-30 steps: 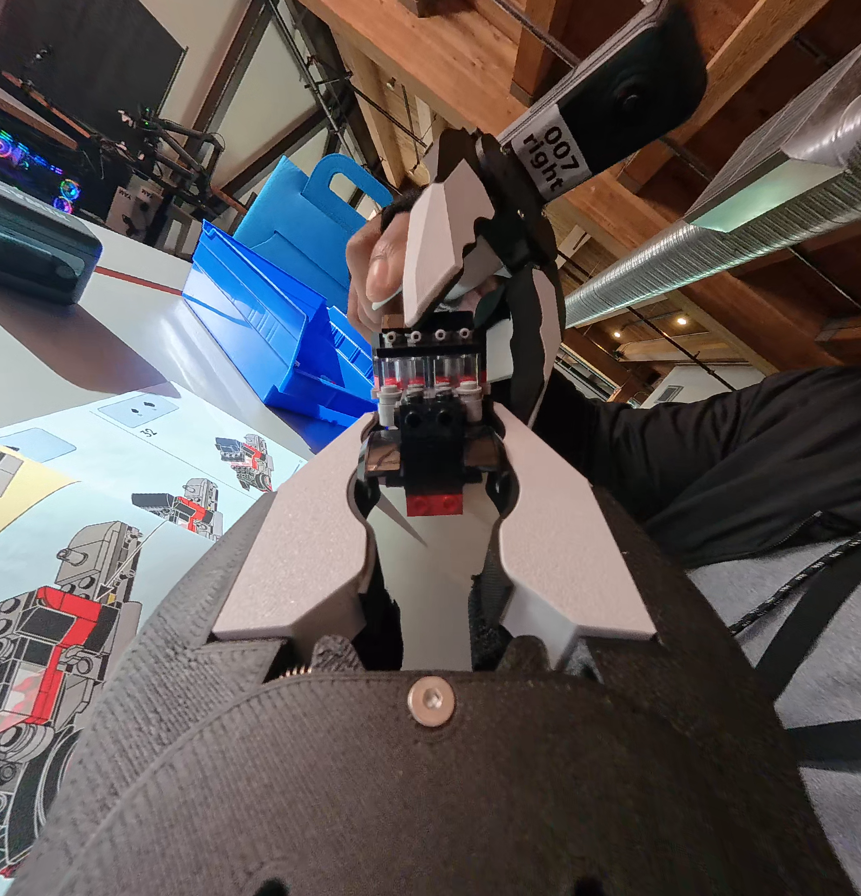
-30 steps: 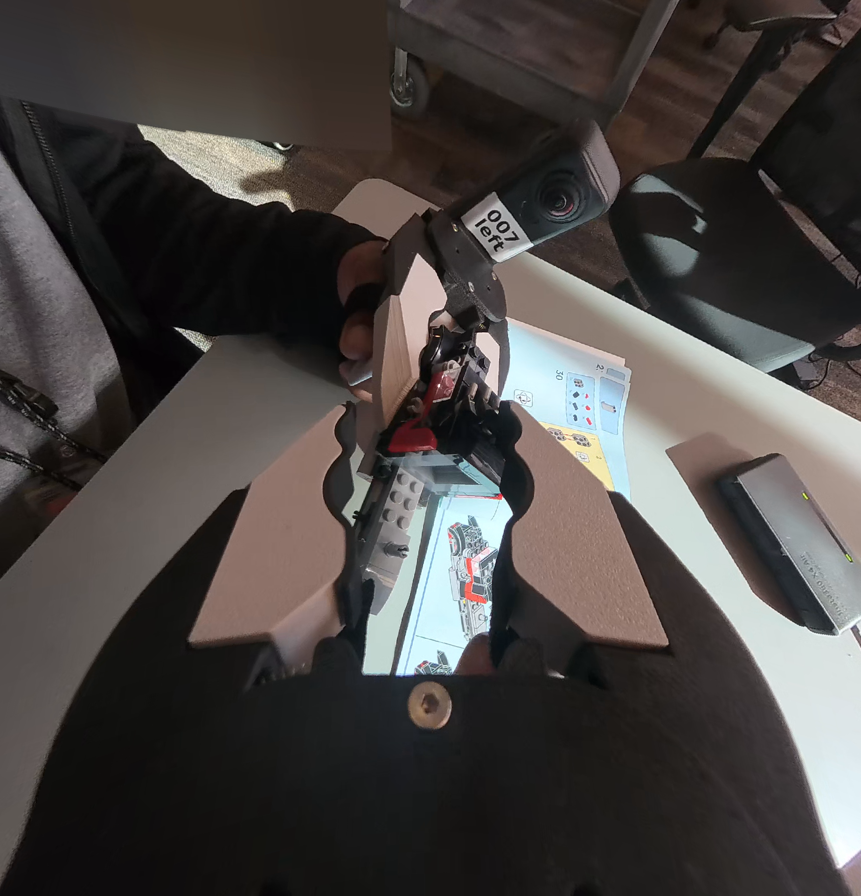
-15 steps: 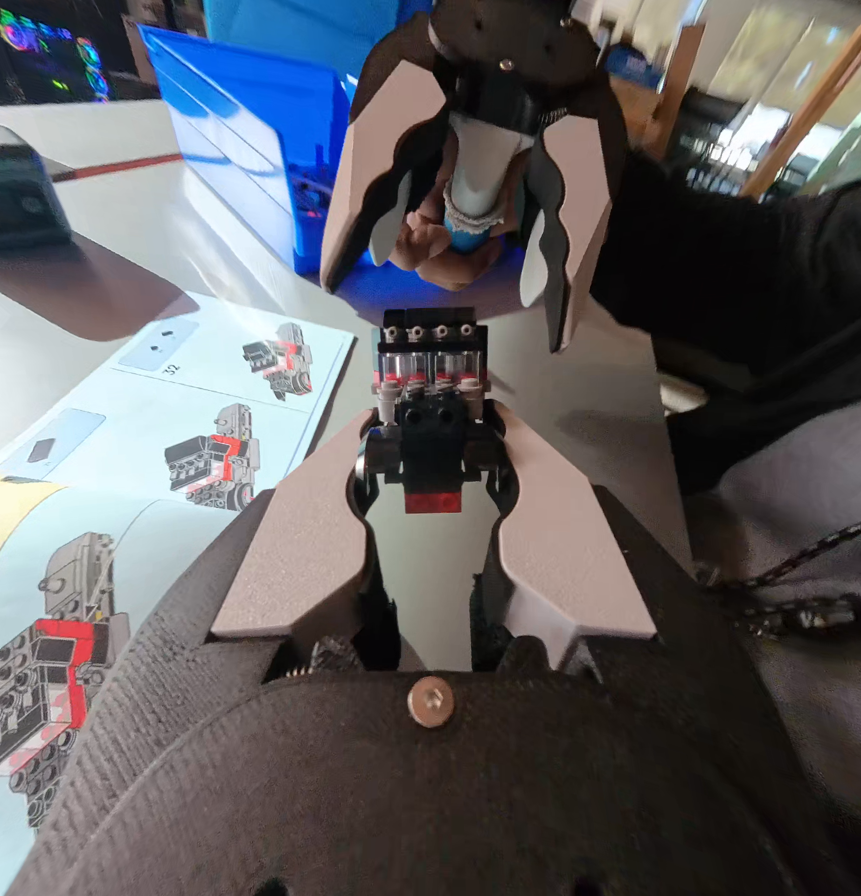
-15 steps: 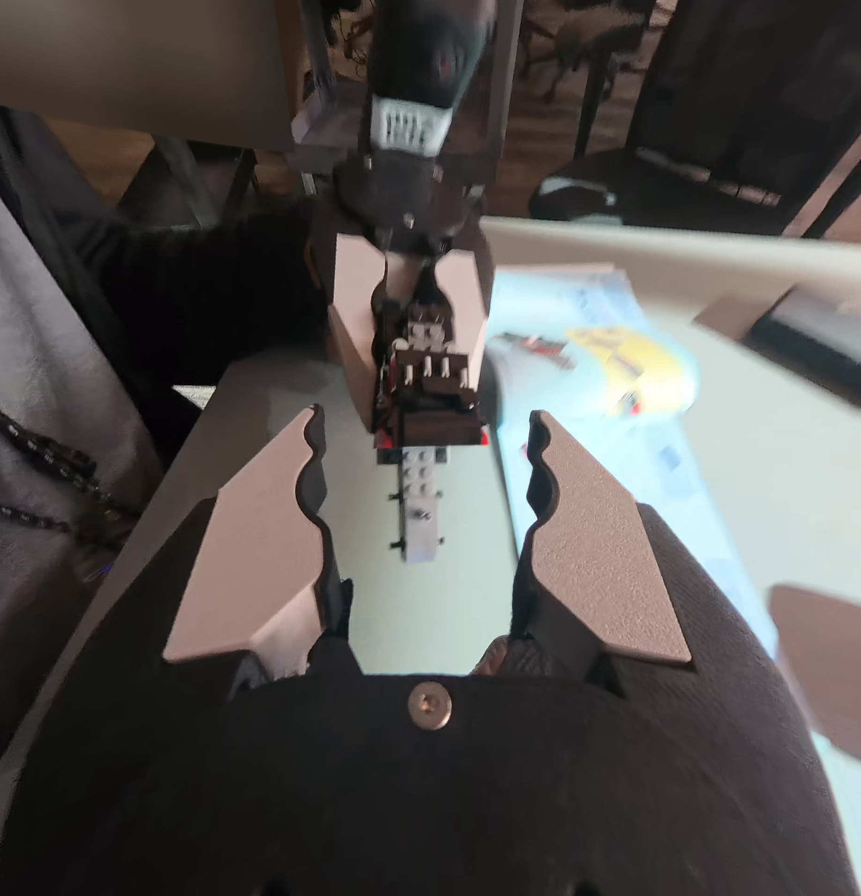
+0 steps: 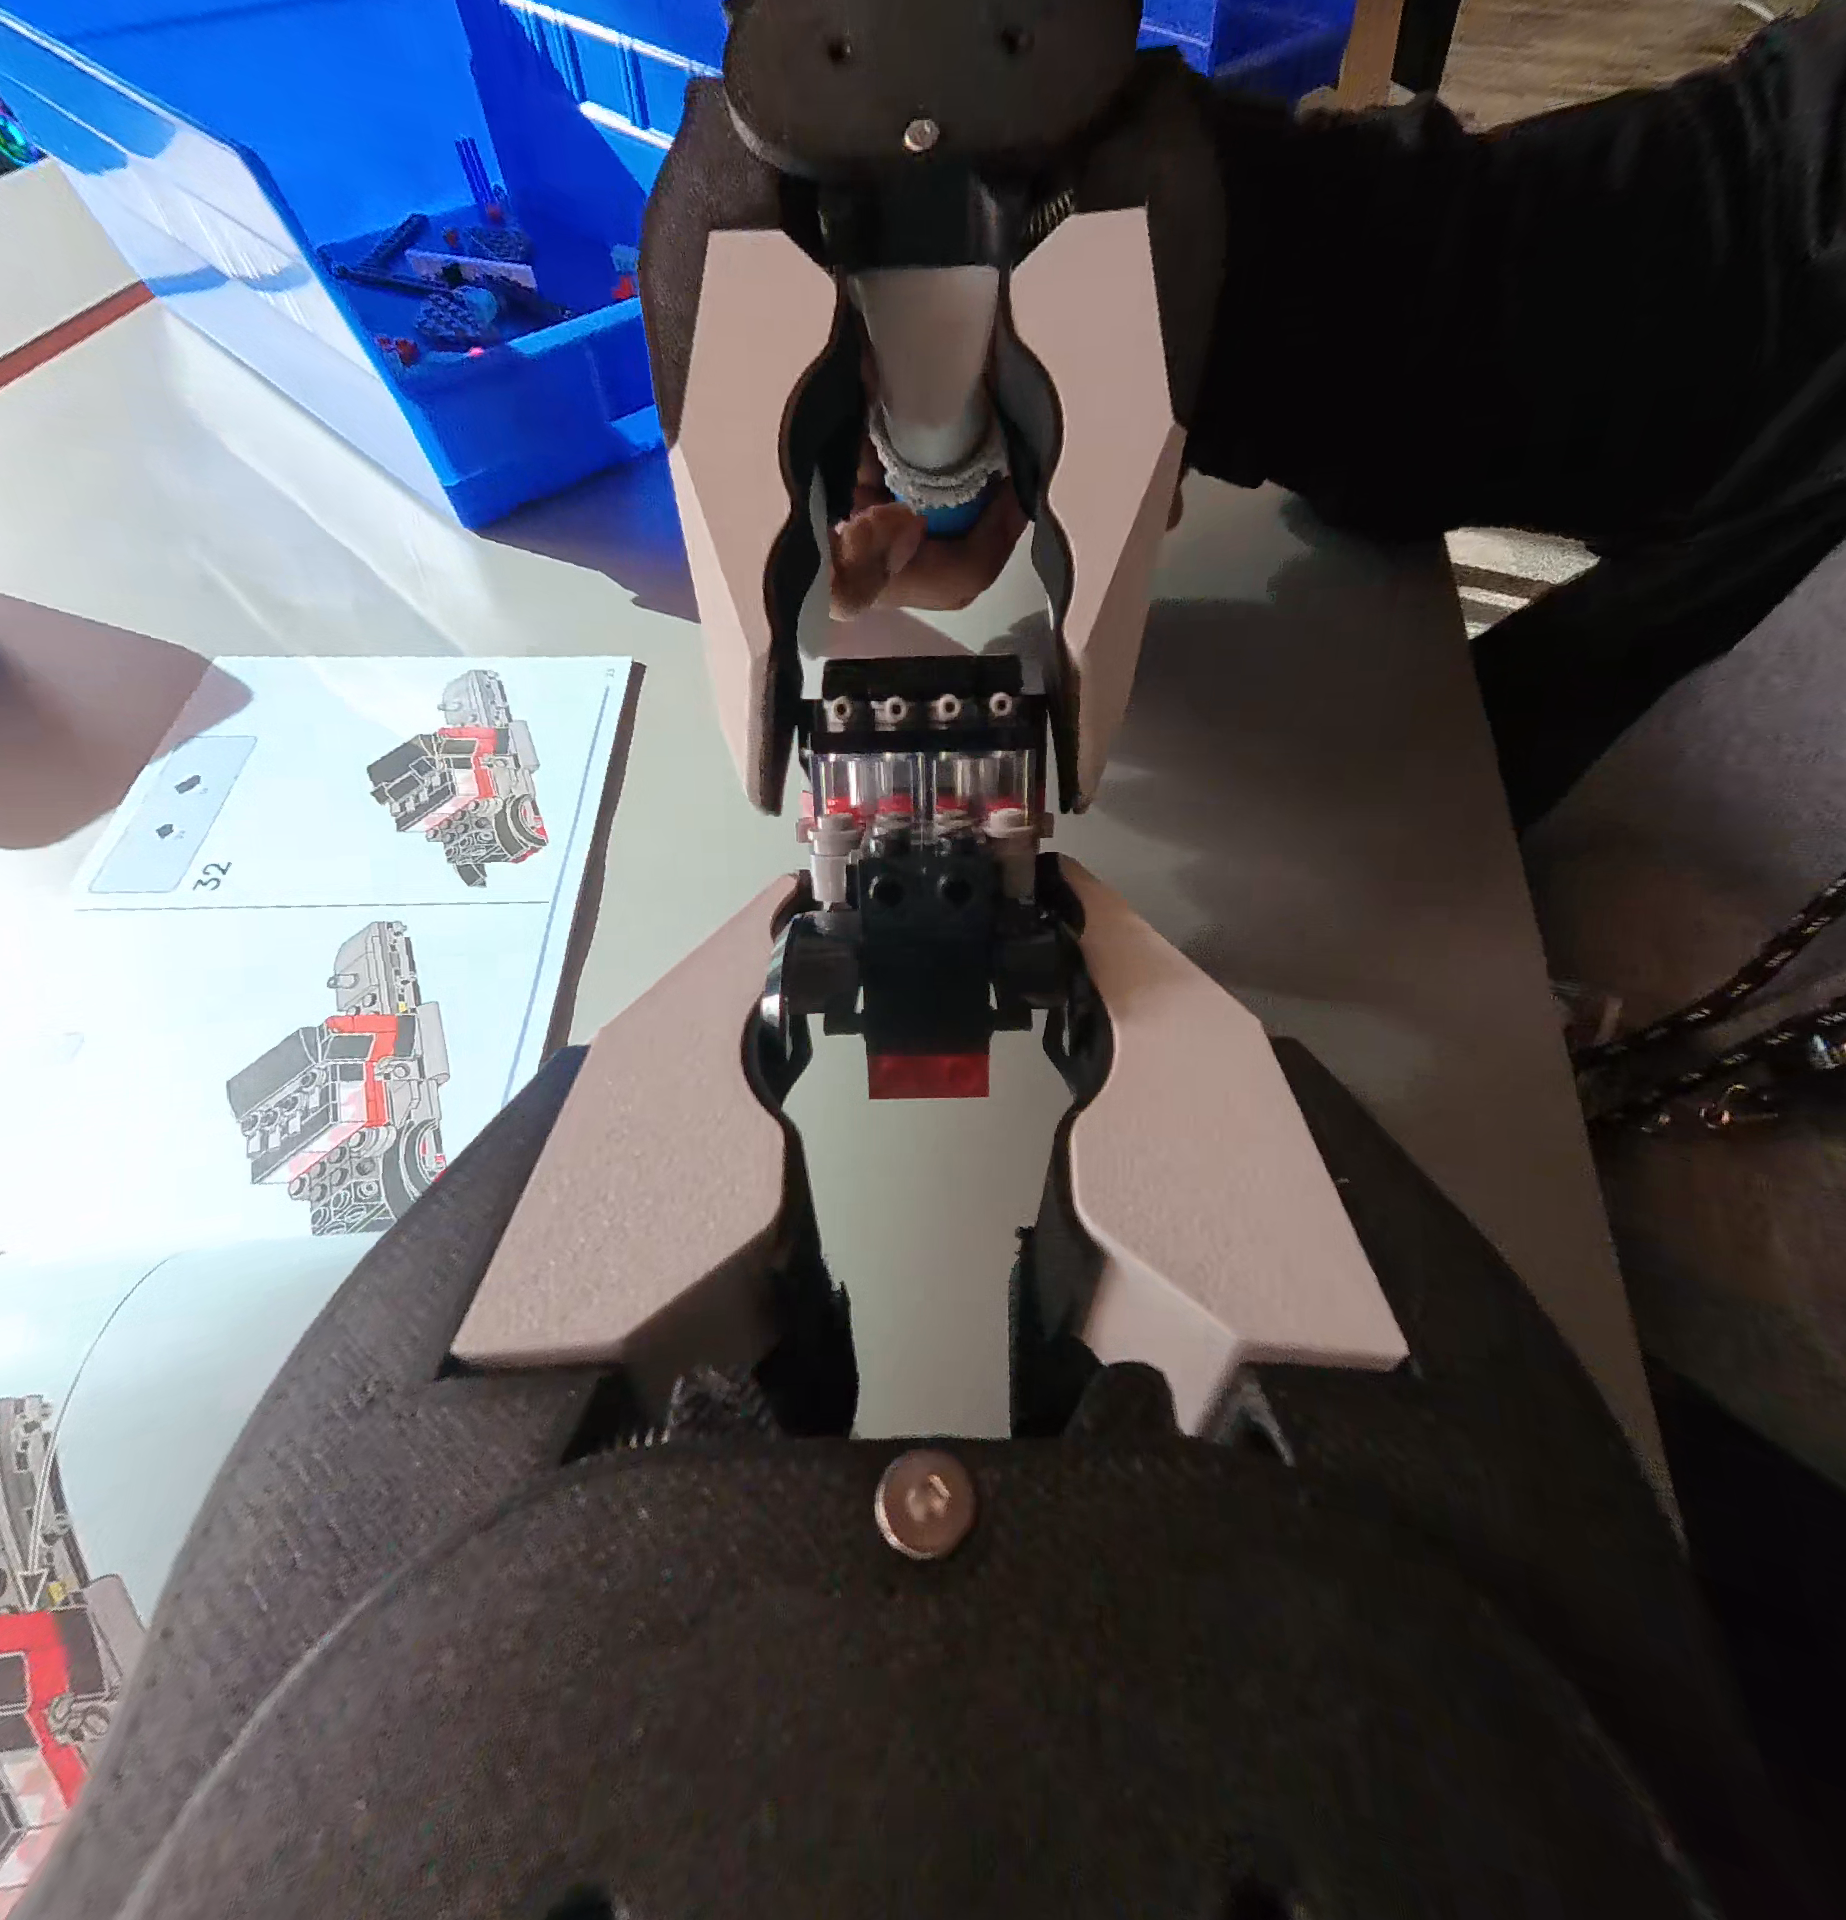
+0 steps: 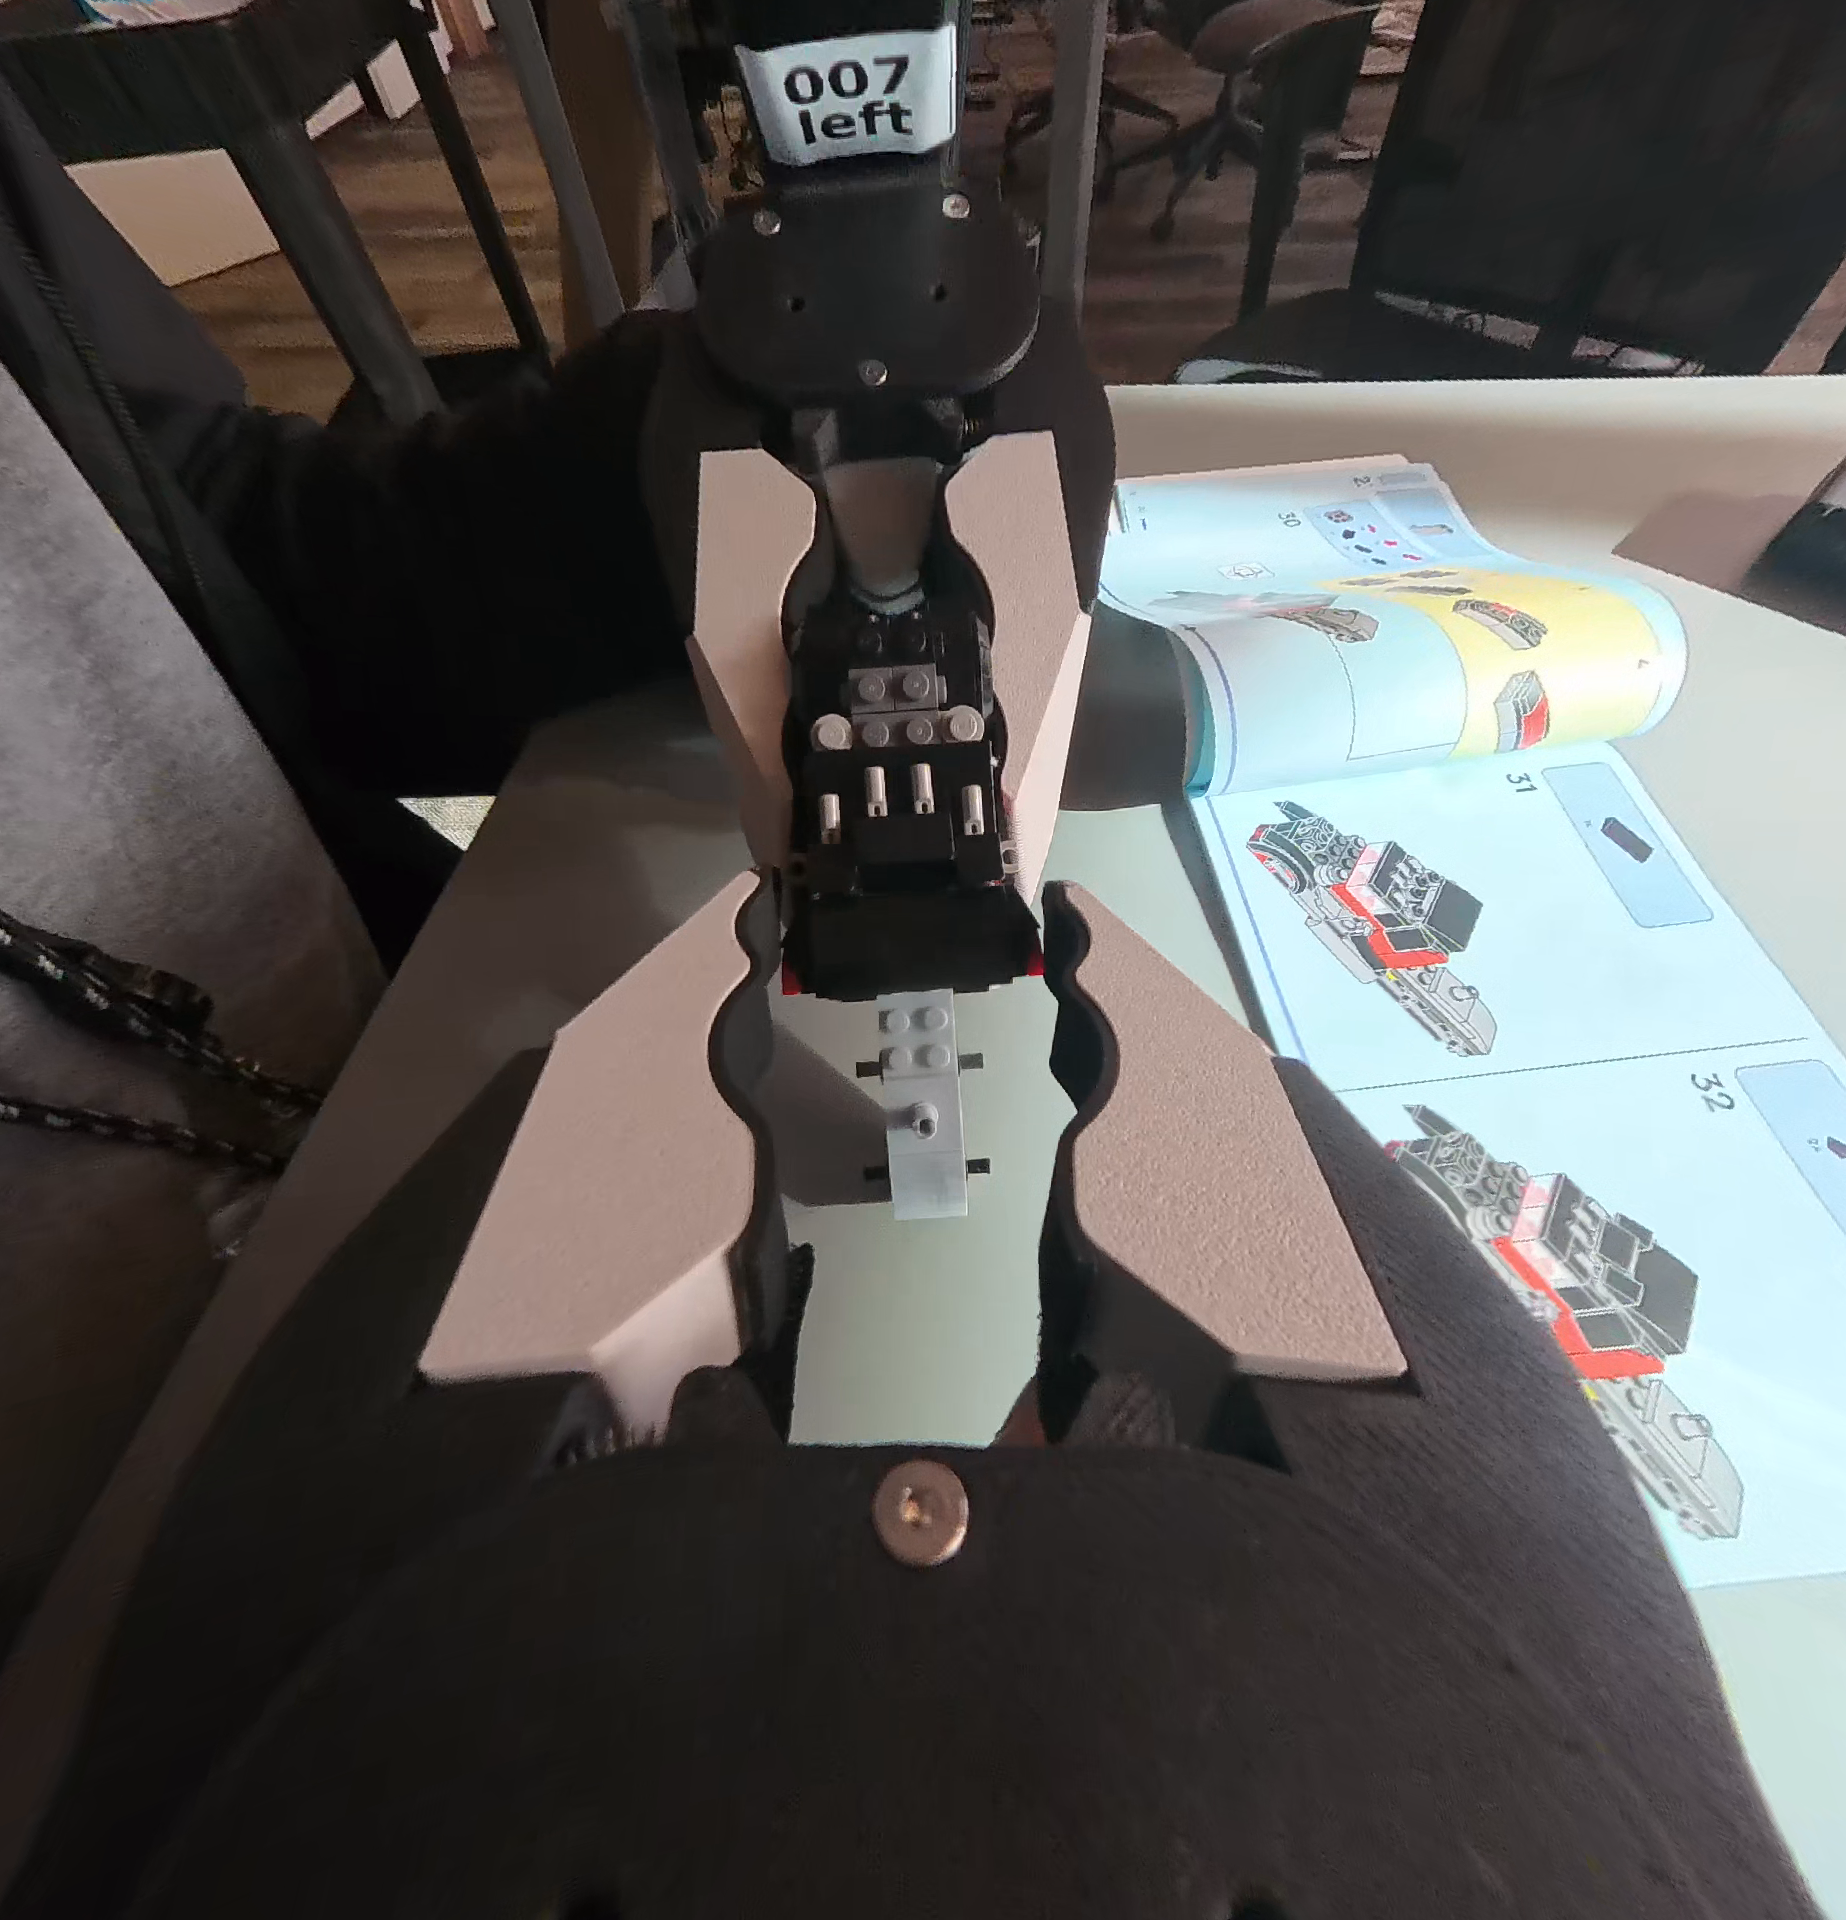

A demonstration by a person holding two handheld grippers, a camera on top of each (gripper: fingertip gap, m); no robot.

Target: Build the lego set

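A white rectangular sticker (image 6: pixel 854 99) with 2 lines of black print sits on the black camera housing (image 6: pixel 857 182). The open pale-blue paper instruction booklet (image 6: pixel 1521 935) bears printed step numbers beside its pictures; its farthest, smallest print is probably illegible.

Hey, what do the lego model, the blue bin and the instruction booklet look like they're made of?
Lego model: hard moulded plastic, mostly glossy black with red and grey bricks; the clear round pieces look transparent.
Blue bin: rigid plastic by its look, smooth, with sheen on its walls.
Instruction booklet: printed paper, probably coated; the far pages curl upward.
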